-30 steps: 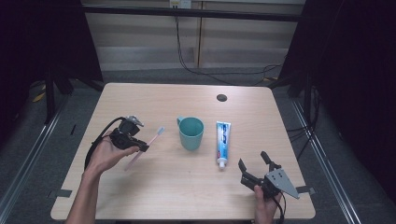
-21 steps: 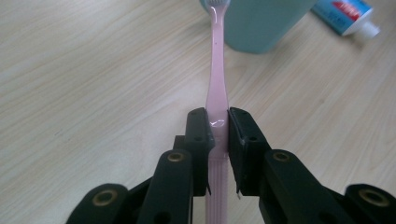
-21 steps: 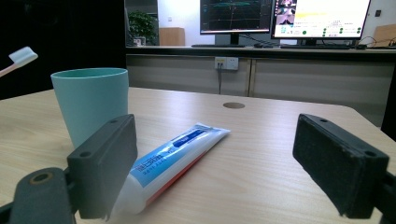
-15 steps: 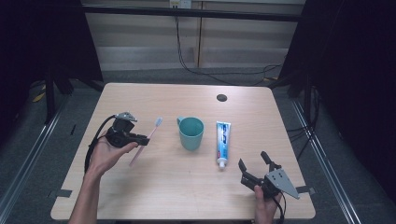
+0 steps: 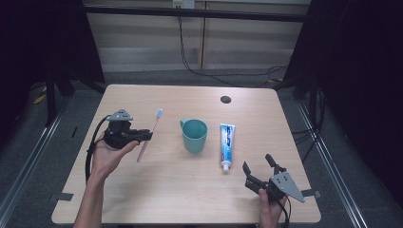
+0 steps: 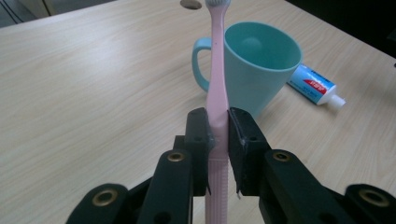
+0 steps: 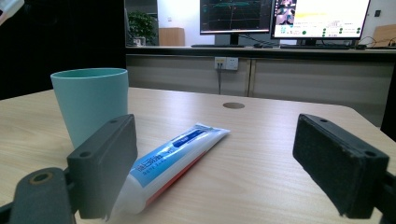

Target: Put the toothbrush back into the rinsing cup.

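Two hand-held grippers: one in each of the person's hands, both over the wooden counter.
Left hand-held gripper: its jaws are pressing tight on the lower handle of a pink toothbrush; in the high view this hand-held gripper is sitting over the counter's left part, cradled in an upturned palm.
Pink toothbrush: it is being held clear of the counter, with its white bristle head pointing away from the person and its handle end slanting back toward the near edge; in the high view the toothbrush is lying just left of the mug, apart from it.
Teal mug: it is standing upright near the counter's middle, handle turned to the left, and it is looking empty inside.
Toothpaste tube: it is lying flat just right of the mug, white cap pointing toward the person.
Right hand-held gripper: it is resting low by the near right edge with its jaws standing wide apart and nothing between them; its own view is looking along the counter at the tube and the mug.
Round hole: it is sitting in the counter's far part, beyond the tube.
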Demonstrator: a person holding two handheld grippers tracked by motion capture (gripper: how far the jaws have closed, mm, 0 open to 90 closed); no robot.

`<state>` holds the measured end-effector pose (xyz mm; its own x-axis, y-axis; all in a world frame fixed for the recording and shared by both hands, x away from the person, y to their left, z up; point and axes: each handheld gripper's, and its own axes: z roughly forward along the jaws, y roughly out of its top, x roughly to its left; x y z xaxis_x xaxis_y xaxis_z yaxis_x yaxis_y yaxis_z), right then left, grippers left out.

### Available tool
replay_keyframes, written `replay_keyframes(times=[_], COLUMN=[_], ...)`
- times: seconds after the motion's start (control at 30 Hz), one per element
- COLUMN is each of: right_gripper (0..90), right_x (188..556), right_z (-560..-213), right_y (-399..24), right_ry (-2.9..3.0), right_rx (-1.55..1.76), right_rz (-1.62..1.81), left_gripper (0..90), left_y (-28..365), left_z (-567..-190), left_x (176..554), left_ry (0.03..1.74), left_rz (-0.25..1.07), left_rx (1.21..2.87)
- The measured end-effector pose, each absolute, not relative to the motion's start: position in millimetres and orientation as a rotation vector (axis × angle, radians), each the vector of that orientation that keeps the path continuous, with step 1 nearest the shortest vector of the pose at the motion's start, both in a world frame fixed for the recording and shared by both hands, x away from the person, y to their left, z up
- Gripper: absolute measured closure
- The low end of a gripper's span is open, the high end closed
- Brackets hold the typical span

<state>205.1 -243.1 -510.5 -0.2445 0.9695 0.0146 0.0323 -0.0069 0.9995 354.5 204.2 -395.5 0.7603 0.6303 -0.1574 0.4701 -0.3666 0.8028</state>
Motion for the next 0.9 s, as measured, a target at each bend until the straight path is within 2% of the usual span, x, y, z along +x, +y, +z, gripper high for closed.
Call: replay_keyframes(times=[0.63,0.9], right_gripper=[13.1,13.0], right_x=[204.9,204.8], right_z=[-510.6,-510.7], right_y=[-243.1,-243.1], right_ry=[1.405,1.404], right_rx=[1.114,1.114], right_rz=[1.387,1.387], left_gripper=[78.9,78.8], left_y=[202.6,199.2], left_z=[-379.3,-377.4], left_x=[349.0,348.5], left_ry=[0.777,0.751], left_rz=[0.306,0.270], left_rx=[1.851,1.788])
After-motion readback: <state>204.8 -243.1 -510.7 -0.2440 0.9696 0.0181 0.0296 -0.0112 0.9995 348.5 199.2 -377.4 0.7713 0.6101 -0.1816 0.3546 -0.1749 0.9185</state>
